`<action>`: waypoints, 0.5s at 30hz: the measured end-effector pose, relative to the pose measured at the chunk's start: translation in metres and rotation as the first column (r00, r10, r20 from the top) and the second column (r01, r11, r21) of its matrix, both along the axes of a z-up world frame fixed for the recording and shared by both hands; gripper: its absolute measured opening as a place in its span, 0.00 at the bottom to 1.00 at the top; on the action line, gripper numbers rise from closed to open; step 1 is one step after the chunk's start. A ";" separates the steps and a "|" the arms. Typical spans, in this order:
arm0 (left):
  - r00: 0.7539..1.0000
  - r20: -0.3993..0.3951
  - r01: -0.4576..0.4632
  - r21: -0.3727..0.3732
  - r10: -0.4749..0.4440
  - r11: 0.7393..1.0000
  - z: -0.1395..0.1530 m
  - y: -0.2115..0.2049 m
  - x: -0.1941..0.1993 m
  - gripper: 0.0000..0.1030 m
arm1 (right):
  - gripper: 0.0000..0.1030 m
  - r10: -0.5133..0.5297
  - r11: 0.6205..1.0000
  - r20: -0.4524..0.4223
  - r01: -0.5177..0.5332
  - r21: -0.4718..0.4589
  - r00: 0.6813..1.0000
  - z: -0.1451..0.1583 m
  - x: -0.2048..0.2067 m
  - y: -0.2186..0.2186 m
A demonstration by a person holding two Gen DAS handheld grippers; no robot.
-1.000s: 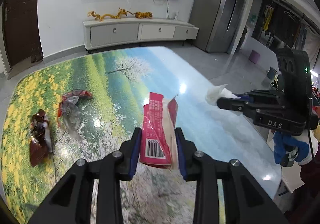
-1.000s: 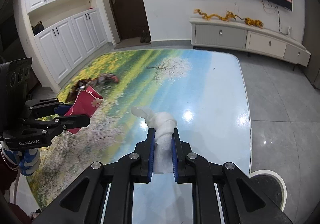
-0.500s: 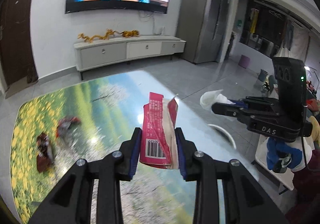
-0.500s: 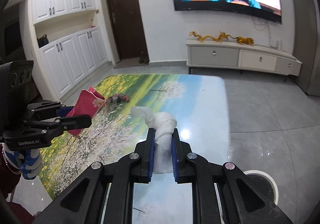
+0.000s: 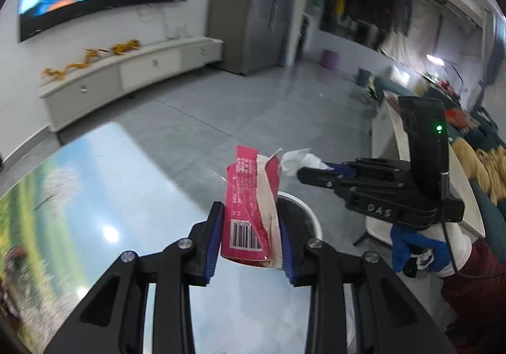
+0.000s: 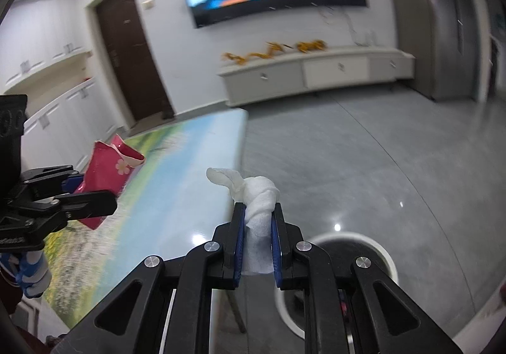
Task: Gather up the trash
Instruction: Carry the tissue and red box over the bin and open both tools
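Note:
My left gripper is shut on a torn pink wrapper with a barcode, held past the table's right edge above a white-rimmed trash bin. My right gripper is shut on a crumpled white tissue; it hangs off the table's corner with the trash bin on the floor just below and to its right. In the left wrist view the right gripper shows at the right with the tissue. The left gripper with the pink wrapper appears at the left of the right wrist view.
The table has a glossy landscape print; blurred wrappers lie at its far left. A white TV cabinet and a wall TV stand beyond a grey tiled floor. A gloved hand holds the right gripper.
Both grippers have swung to the right, off the table toward the bin on the floor, keeping hold of the wrapper and the tissue. The bin has come into view under them.

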State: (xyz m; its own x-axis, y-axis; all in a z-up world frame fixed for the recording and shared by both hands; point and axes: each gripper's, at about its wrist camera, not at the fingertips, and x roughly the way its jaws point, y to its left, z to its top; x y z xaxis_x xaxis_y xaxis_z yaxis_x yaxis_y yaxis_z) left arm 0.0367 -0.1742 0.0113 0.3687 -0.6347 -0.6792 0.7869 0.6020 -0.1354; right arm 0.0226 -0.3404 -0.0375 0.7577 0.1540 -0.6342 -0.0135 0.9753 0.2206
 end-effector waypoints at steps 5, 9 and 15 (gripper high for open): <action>0.995 -0.072 0.075 0.066 -0.070 0.995 -0.033 -0.061 0.012 0.30 | 0.15 -0.078 0.996 -0.073 0.081 0.047 0.994 -0.039 -0.001 -0.041; 0.986 -0.137 0.115 0.116 -0.099 0.987 -0.061 -0.102 0.022 0.30 | 0.16 -0.128 0.986 -0.139 0.142 0.091 0.982 -0.073 0.003 -0.068; 0.966 -0.238 0.133 0.140 -0.097 0.981 -0.090 -0.138 0.040 0.32 | 0.20 -0.165 0.971 -0.215 0.197 0.135 0.962 -0.114 0.013 -0.095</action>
State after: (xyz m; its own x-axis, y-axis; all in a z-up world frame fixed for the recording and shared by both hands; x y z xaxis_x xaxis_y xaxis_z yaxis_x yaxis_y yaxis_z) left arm 0.0770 -0.3118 -0.0789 0.1225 -0.5448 -0.8296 0.8106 0.5372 -0.2331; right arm 0.0359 -0.4349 -0.1518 0.6411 0.1336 -0.7558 0.2203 0.9112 0.3480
